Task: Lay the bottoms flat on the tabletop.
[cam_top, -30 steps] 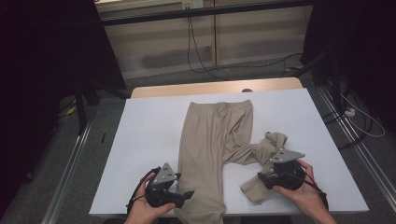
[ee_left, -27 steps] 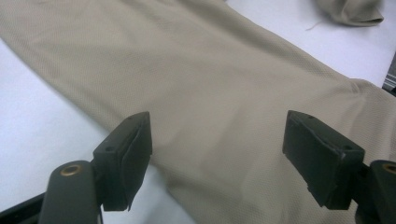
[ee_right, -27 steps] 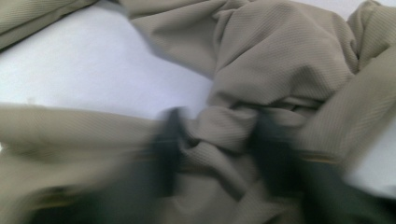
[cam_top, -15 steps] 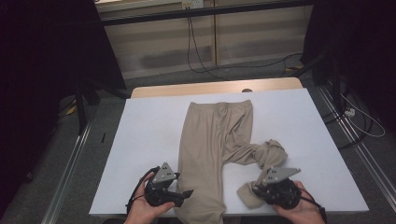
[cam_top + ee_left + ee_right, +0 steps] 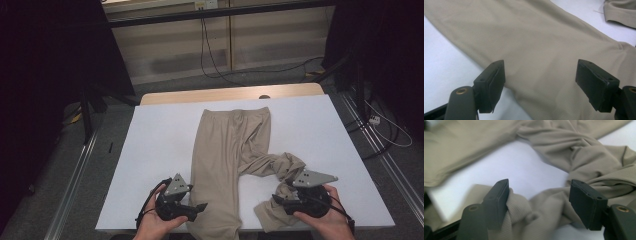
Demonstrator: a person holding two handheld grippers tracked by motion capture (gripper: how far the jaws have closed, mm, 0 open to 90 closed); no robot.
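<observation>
Beige trousers [image 5: 227,160] lie on the white table [image 5: 160,150], waistband at the far side, 1 leg running straight toward the near edge, the other twisted and bunched off to the right. The left gripper [image 5: 192,210] rests at the near edge beside the straight leg, its 2 jaws spread wide over the flat cloth and gripping nothing. The right gripper [image 5: 280,200] sits at the crumpled leg end; its jaws have just been opening, and bunched fabric lies between them, brushing 1 pad without being pinched. Behind the table, black cables [image 5: 215,55] trail across the grey floor [image 5: 260,75] below a pale wall panel [image 5: 170,45].
</observation>
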